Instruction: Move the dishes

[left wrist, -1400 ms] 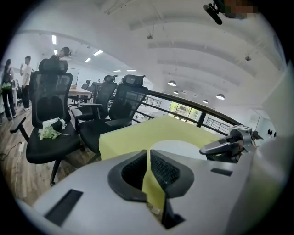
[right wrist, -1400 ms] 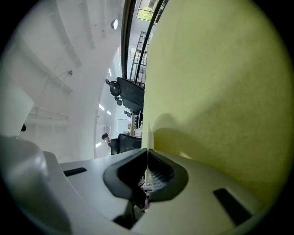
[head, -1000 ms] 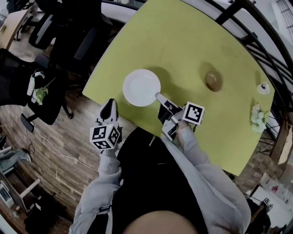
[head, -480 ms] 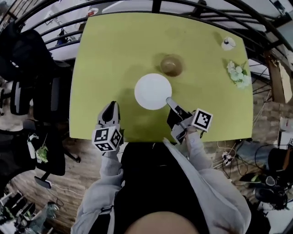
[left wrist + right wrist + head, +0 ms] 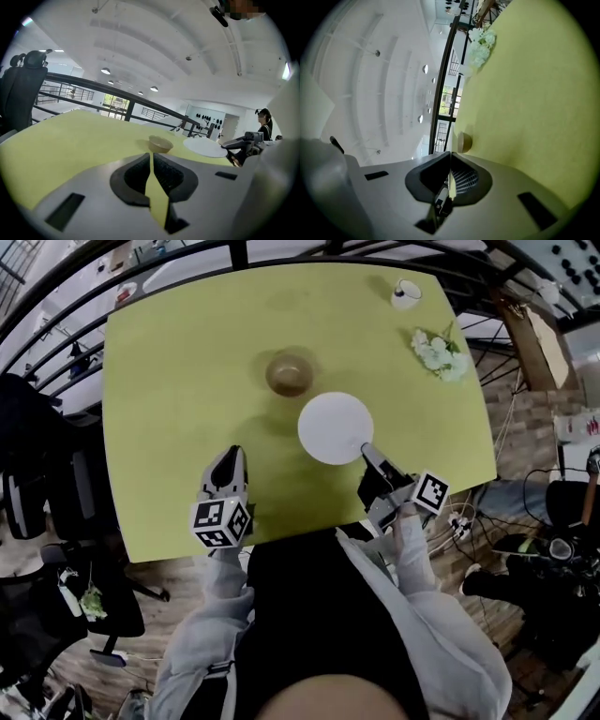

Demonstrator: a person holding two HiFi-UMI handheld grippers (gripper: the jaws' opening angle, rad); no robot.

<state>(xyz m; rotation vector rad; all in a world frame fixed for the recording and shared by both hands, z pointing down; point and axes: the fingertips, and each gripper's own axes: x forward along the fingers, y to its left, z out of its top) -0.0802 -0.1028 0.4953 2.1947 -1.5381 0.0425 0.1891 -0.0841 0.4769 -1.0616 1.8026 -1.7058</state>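
One broad yellow-green table (image 5: pixel 178 381) fills the head view, with the round white plate (image 5: pixel 333 426) at frame centre and the small brown bowl (image 5: pixel 288 373) just to its upper left. The right gripper (image 5: pixel 367 452) has its fingers clamped on the plate's lower-right rim. The left gripper (image 5: pixel 227 456), fingers together and empty, hangs at lower left, and the bowl lies up and right of it.
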